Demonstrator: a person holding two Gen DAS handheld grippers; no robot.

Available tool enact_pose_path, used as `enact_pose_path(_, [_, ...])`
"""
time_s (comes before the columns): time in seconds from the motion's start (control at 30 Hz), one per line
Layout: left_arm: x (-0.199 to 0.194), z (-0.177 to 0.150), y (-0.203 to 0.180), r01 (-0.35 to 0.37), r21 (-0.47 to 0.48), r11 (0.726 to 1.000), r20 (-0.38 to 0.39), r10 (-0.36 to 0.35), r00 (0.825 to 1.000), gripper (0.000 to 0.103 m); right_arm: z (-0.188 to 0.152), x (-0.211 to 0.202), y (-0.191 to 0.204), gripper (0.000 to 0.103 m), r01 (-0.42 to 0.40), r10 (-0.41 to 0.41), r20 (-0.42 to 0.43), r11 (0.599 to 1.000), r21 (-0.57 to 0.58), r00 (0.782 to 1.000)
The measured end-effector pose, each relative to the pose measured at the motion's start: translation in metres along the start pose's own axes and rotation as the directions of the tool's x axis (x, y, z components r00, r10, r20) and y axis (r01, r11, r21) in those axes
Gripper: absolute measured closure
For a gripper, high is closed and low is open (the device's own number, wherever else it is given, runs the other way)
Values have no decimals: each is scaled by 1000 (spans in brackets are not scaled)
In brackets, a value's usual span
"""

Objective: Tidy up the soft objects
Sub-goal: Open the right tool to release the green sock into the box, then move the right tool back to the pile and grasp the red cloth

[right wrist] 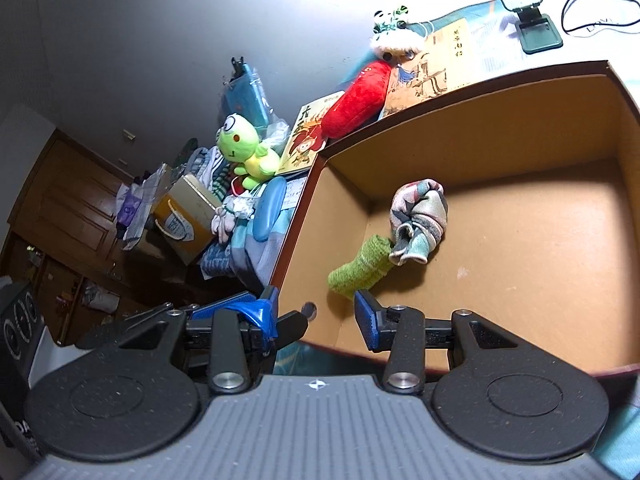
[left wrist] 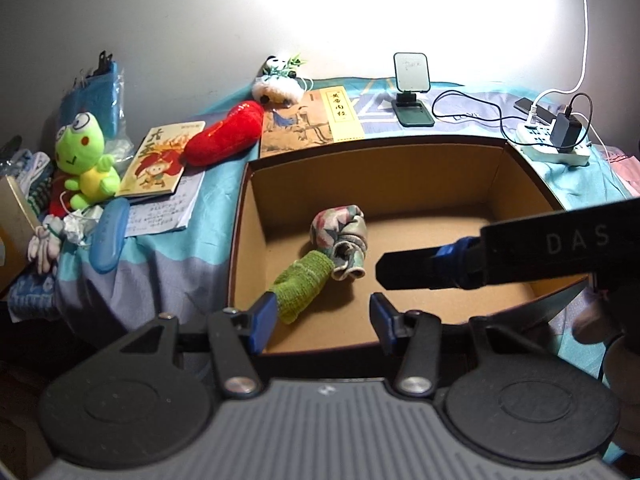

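A brown cardboard box (left wrist: 240, 216) (right wrist: 304, 208) holds a green sock (left wrist: 304, 284) (right wrist: 362, 266) and a patterned rolled sock (left wrist: 342, 236) (right wrist: 418, 216). On the blue bedding outside lie a red plush (left wrist: 224, 134) (right wrist: 354, 96), a green frog plush (left wrist: 84, 160) (right wrist: 246, 148) and a panda plush (left wrist: 276, 88) (right wrist: 390, 40). My left gripper (left wrist: 322, 322) is open and empty at the box's near edge, by the green sock. My right gripper (right wrist: 318, 320) is open and empty over the box's near left corner; it shows from the right in the left wrist view (left wrist: 424, 270).
Two books (left wrist: 160, 160) (left wrist: 308, 120), a blue case (left wrist: 108, 240), a phone stand (left wrist: 412, 88), a power strip with cables (left wrist: 556, 140) and a pile of clothes and bags (right wrist: 180, 200) surround the box. A wall stands behind.
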State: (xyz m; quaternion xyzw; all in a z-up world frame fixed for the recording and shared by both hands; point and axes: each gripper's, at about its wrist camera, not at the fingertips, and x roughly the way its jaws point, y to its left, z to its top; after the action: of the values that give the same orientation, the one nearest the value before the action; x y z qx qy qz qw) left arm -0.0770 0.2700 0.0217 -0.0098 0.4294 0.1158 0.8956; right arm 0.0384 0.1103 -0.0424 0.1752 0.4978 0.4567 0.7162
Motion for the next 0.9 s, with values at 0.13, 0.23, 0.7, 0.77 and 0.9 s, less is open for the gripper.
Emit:
enact_pose_path(0.13, [-7, -7, -12, -18, -5, 1000, -4, 18, 1000, 52, -10, -13, -3, 76, -2, 2, 3, 1000, -16, 1000])
enact_pose_path(0.23, [-9, -13, -23, -31, -2, 1000, -14, 31, 999, 51, -18, -22, -7, 76, -2, 2, 2, 1000, -16, 1000])
enact_pose_path(0.7, [-7, -43, -75, -15, 20, 1000, -87, 16, 996, 50, -55, -62, -49, 76, 8, -6, -23, 998, 64, 1000])
enact_pose_path(0.77, [-5, -49, -85, 2, 26, 1000, -101, 1, 995, 49, -63, -71, -58, 76, 23, -21, -23, 997, 73, 1000])
enact_pose_path(0.9, [-1, -60, -107, 53, 47, 997, -125, -47, 991, 49, -78, -93, -79, 76, 67, -65, -21, 993, 97, 998])
